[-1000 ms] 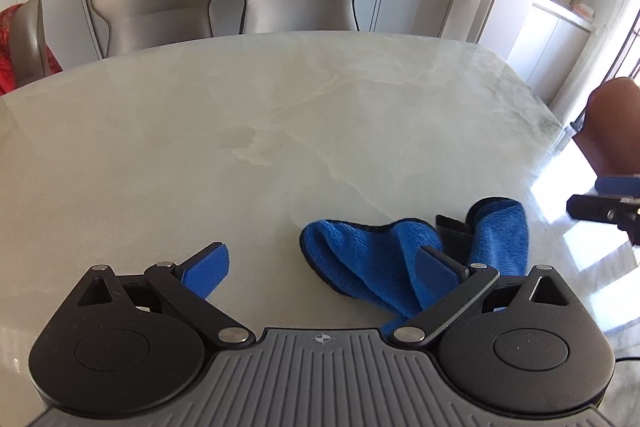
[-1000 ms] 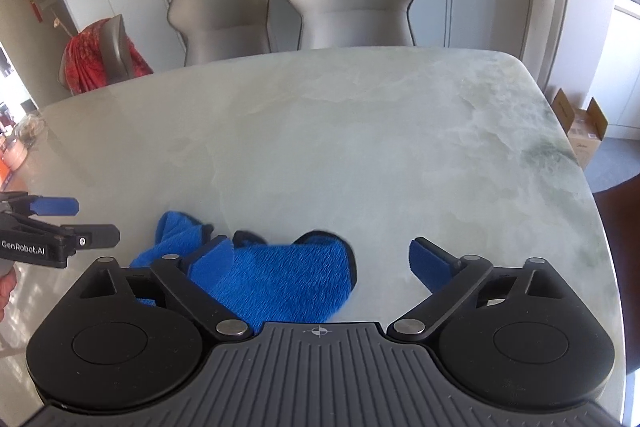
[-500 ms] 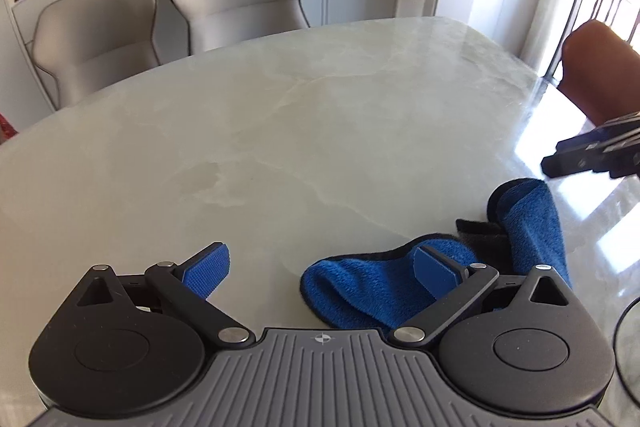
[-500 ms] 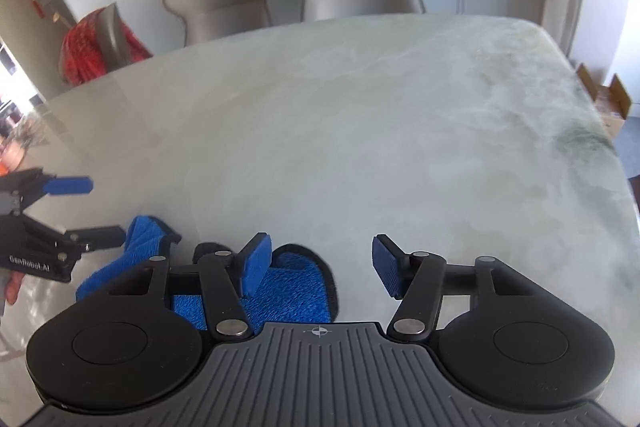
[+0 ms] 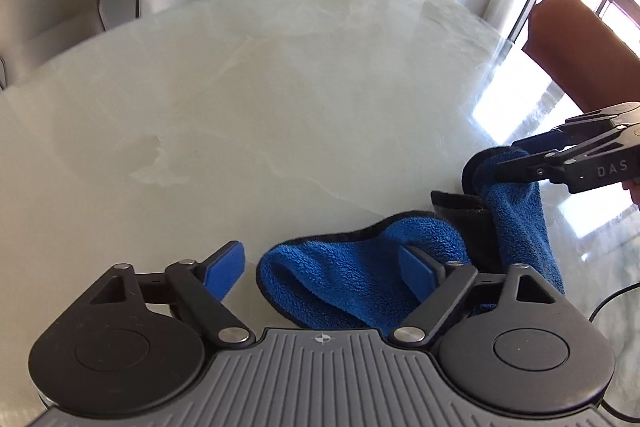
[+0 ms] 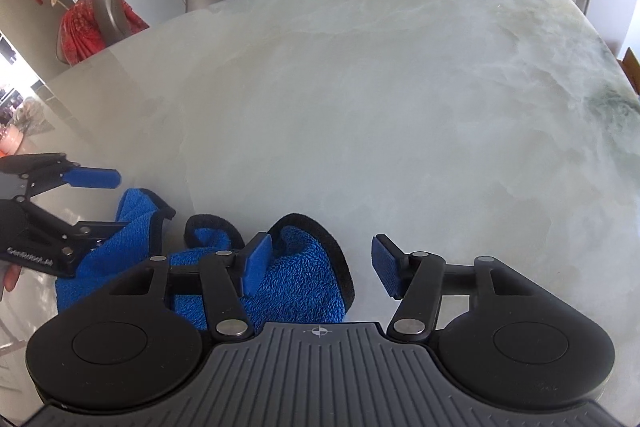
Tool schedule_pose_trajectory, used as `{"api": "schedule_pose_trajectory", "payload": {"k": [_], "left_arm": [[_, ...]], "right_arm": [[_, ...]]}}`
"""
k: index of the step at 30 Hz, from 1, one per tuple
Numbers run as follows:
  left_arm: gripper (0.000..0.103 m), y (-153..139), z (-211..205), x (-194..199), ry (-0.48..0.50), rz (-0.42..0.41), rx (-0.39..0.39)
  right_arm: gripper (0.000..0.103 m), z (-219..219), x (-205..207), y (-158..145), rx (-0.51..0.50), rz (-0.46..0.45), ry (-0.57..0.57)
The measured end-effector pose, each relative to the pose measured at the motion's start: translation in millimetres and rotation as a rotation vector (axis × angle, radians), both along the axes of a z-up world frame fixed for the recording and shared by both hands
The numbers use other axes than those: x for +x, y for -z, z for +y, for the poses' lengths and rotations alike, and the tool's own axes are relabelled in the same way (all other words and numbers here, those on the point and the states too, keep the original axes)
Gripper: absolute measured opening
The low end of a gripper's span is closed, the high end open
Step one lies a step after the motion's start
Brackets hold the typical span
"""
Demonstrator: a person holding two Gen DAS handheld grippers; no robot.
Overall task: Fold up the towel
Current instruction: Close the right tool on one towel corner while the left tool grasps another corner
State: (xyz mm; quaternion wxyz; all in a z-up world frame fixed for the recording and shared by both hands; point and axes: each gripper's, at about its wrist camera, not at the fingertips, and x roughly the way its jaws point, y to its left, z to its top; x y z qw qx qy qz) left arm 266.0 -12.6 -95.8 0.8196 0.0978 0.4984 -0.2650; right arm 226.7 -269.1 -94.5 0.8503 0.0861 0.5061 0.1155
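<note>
So we're basically at square one on the folding. The blue towel (image 5: 360, 279) is sitting in a crumpled heap on the near part of the marble counter (image 5: 280, 99), bunched into a couple of humps with its dark edging curling around, and nothing about it looks flat, let alone folded. No crease, no matched corners, nada.

Both tools are down at the heap, one at each end. The left tool (image 5: 320, 267) is spread wide with its jaws closing; the left hump of the towel sits between them, but the pads aren't pressing on it, so I'd say it has hold of nothing. The right tool (image 6: 320, 263) is about half open and closing too. From its own camera the right edge of the towel lies in the gap, with one pad over the cloth and the other over bare counter. In the left camera's view the right tool's tips look like they're right at the top of the raised right end of the towel, but it's at the edge of the fisheye, so I can't swear it's actually pinching yet.

My read: this is the grab-two-ends step. Still left is pretty much everything: get a firm hold, lift and spread the thing out flat, then bring one edge over to meet the other and smooth it down.
</note>
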Motion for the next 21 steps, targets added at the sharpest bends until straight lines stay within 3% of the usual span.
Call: {"api": "schedule_pose_trajectory", "payload": {"k": [6, 9, 10, 12, 13, 14, 18, 21], "left_arm": [[0.085, 8, -9, 4, 0.039, 0.038, 0.026], [0.081, 13, -10, 4, 0.049, 0.025, 0.035], [0.071, 13, -11, 4, 0.047, 0.014, 0.039], [0.045, 11, -11, 4, 0.054, 0.008, 0.041], [0.022, 9, -11, 4, 0.062, 0.018, 0.032], [0.012, 8, -10, 4, 0.062, 0.035, 0.012], [0.011, -4, -6, -4, 0.039, -0.016, 0.016], [0.011, -27, 7, -7, -0.009, -0.053, -0.027]], "right_arm": [[0.05, -4, -2, 4, 0.047, 0.012, 0.006], [0.034, -3, -4, 3, 0.064, 0.0, -0.016], [0.018, -1, -7, 2, 0.059, -0.019, -0.031], [0.014, 1, -12, -3, 0.055, -0.052, -0.052], [0.013, 2, -16, -7, 0.054, -0.076, -0.06], [0.013, 2, -19, -12, 0.054, -0.095, -0.063], [0.012, -2, -30, -38, 0.055, -0.167, -0.058], [0.012, -10, -39, -64, 0.043, -0.228, -0.044]]}}
